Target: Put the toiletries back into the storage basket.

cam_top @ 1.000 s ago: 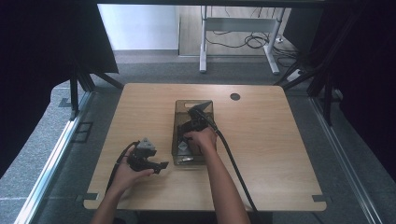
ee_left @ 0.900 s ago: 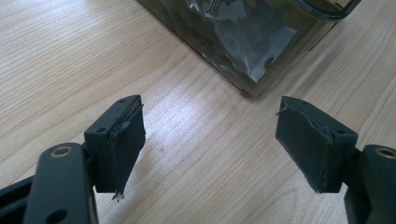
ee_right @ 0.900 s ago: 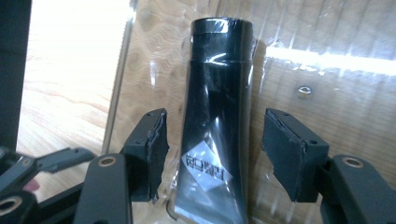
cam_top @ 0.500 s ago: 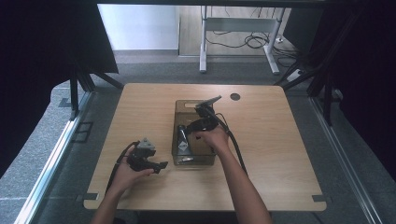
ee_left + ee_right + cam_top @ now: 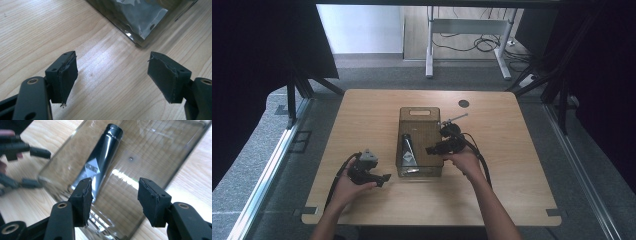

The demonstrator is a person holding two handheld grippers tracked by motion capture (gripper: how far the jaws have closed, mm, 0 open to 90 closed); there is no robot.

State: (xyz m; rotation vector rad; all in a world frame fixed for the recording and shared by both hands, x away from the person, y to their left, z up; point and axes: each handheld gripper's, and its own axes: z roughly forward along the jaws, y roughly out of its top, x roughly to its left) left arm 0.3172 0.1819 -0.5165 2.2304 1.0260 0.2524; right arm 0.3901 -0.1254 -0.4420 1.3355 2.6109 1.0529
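- Right gripper (image 5: 435,148) sits at the right edge of the tray (image 5: 420,114), centre of the high view, jaws apart and empty; they have just been closing a little, with nothing between them.
- In the right gripper view its pads (image 5: 82,197) hang over the tray's (image 5: 160,150) near wall, and the tube (image 5: 103,157) lies beyond, slanting from lower left to upper centre of the frame, cap end uppermost.
- Left gripper (image 5: 382,178) rests low left of centre in the high view, just beside the tray's near left corner, jaws wide and holding nothing.
- In the left gripper view bare wood lies between its pads (image 5: 67,75), and the tray's corner (image 5: 140,42) stands just ahead at upper right, apart from both pads.
- Tube (image 5: 407,149) lies flat in the tray's left half, narrow end toward the top of the frame.
- Tray is a clear brown box with a handle slot at its far end; open table runs on both sides of it and past its far end.
- Table (image 5: 362,110) is pale wood with rounded corners, and a dark round hole (image 5: 463,103) shows near its far edge, right of the tray.
- Grey floor surrounds the table, black curtains hang at both sides, and a white desk frame (image 5: 467,30) with cables stands at the top.
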